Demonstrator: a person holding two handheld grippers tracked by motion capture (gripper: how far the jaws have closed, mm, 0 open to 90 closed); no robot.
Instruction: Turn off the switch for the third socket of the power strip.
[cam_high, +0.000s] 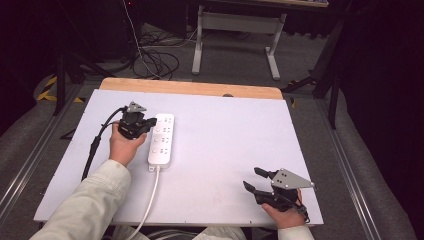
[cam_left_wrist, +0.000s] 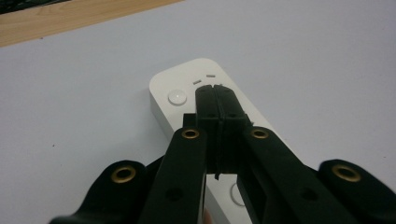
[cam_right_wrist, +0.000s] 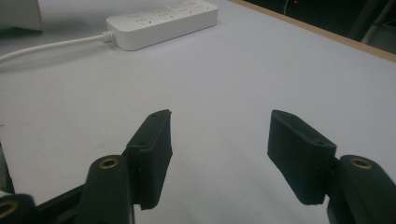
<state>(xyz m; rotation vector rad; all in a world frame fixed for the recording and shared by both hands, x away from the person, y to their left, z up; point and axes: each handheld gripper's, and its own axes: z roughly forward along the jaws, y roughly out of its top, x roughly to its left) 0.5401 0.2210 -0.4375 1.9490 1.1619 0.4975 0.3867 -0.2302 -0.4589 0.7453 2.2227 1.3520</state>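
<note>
Left gripper (cam_high: 150, 121) sits at the left edge of the white power strip (cam_high: 161, 139), jaws pressed together with nothing between them. In the left gripper view the closed tips (cam_left_wrist: 217, 103) hang over the strip's (cam_left_wrist: 187, 91) top face near one end, next to a round button (cam_left_wrist: 177, 97) and a pair of socket slots (cam_left_wrist: 204, 78); whether the tips actually touch the plastic is hard to tell from this angle.

Right gripper (cam_high: 255, 179) is near the front right of the white table (cam_high: 235, 130), jaws spread wide, holding nothing, well apart from the strip. From the right gripper view, the strip (cam_right_wrist: 163, 23) lies far off, its white cord (cam_right_wrist: 46, 46) trailing away across the board.

In the high view the strip lies lengthwise, left of centre, cord (cam_high: 150, 200) running off the near edge.

No readable brand, label or text on the strip or either gripper.
</note>
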